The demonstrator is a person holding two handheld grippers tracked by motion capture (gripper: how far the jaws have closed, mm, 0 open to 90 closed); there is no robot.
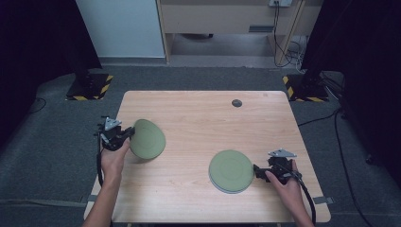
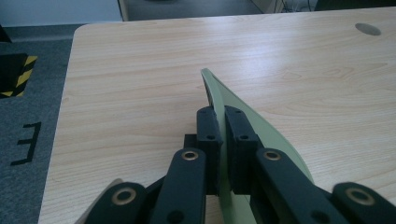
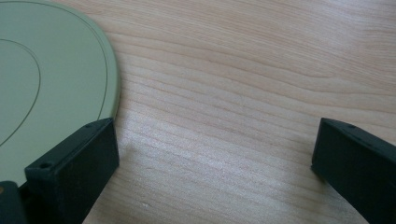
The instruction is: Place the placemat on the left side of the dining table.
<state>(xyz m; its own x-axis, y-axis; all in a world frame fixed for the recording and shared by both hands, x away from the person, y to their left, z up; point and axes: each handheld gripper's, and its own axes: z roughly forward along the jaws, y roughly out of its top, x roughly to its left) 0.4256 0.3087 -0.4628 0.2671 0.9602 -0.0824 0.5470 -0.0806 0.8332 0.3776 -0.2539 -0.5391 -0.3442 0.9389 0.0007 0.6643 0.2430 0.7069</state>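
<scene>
Green plate [image 1: 147, 138] pinched by left claw [image 1: 126, 135], tilted above bench [image 1: 198, 118]. Right claw [image 1: 259, 171] spread beside stacked plates [image 1: 231, 170]. Probably halfway, stacking left to do.

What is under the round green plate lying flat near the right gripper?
The flat round green plate lies on the light wooden table. A paler rim along its near edge suggests a second plate beneath, but the top plate covers it, so this cannot be confirmed. The right gripper is open beside it.

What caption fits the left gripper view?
Left tongs clamp the rim of a tilted green plate above the wooden table.
</scene>
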